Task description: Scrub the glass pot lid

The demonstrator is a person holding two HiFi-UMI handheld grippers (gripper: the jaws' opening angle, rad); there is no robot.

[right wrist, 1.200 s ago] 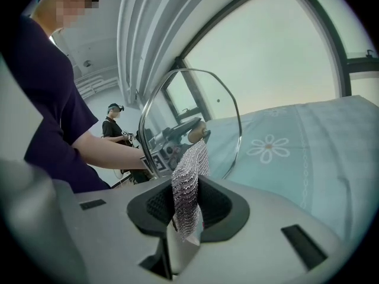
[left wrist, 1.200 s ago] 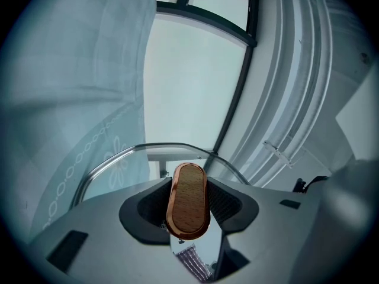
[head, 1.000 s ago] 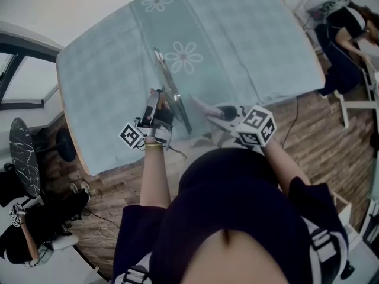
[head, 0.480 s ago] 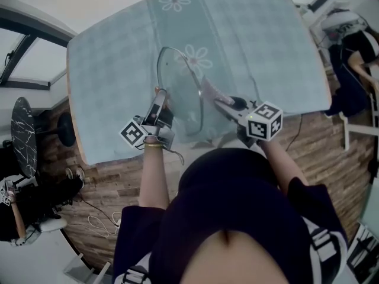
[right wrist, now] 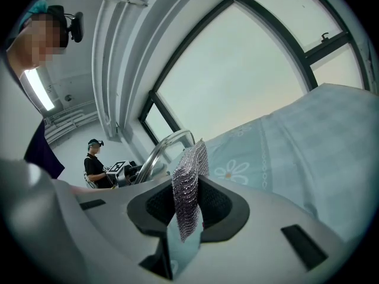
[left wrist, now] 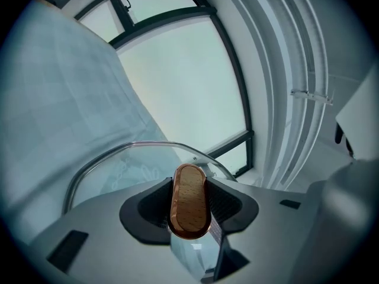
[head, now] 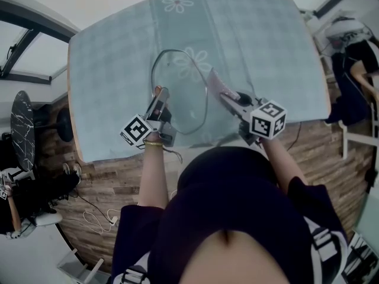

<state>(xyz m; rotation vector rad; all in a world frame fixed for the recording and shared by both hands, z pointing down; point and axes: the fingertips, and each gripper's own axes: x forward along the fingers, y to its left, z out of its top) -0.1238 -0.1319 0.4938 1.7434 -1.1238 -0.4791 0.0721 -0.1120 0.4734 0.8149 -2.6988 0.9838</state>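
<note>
So: the left gripper [head: 160, 97] is pinched on the wooden knob [left wrist: 189, 209] of the glass pot lid [head: 179, 93], one jaw on each side. The knob serves as a handle and the whole glass face stays free. The lid is held tipped up over the near edge of the table [head: 112, 58], in front of the person, with its face turned toward the right side. Whether its lower rim rests on the table can't be told. The right gripper [head: 235, 98] is clamped on a strip of metallic mesh scrubber [right wrist: 188, 176]. It sticks out past the jaw tips, so mesh rather than plastic meets the glass. The scrubber's free end sits just beside the lid's right rim; contact is unclear. The likely step is strokes across the face, with the left gripper bracing.
</note>
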